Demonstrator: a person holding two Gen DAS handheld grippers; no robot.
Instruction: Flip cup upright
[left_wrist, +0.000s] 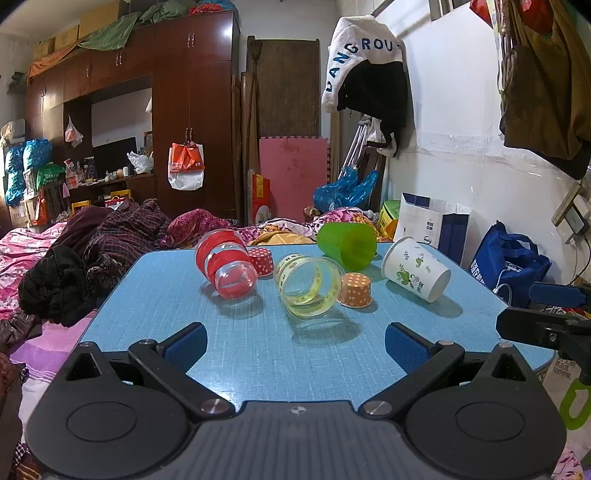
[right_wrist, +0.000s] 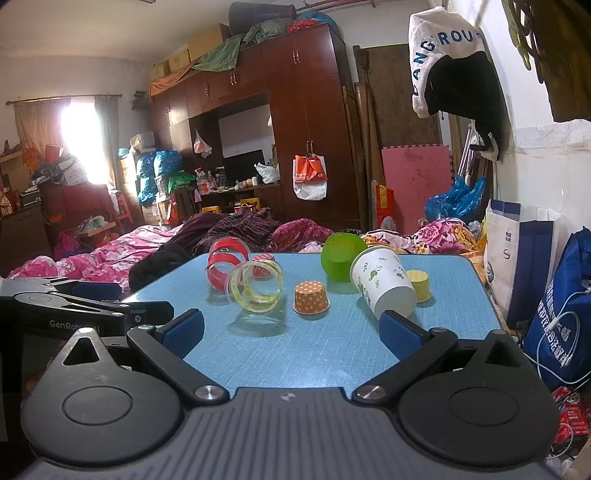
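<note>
Several cups lie tipped on the blue table (left_wrist: 155, 295): a clear cup with red bands (left_wrist: 227, 264), a clear cup with yellow bands (left_wrist: 308, 286), a green plastic cup (left_wrist: 347, 243) and a white paper cup with green leaves (left_wrist: 415, 269). My left gripper (left_wrist: 295, 349) is open and empty, short of the yellow-banded cup. My right gripper (right_wrist: 291, 332) is open and empty; the white paper cup (right_wrist: 384, 282) lies just beyond its right finger. The yellow-banded cup (right_wrist: 255, 282), red-banded cup (right_wrist: 225, 262) and green cup (right_wrist: 341, 254) also show in the right wrist view.
Small dotted paper cups stand upside down among them: orange (left_wrist: 355, 290), red (left_wrist: 260, 260) and, in the right wrist view, yellow (right_wrist: 419, 284). A bed with clothes (left_wrist: 74, 258) lies left of the table. Bags (left_wrist: 509, 262) stand by the wall on the right.
</note>
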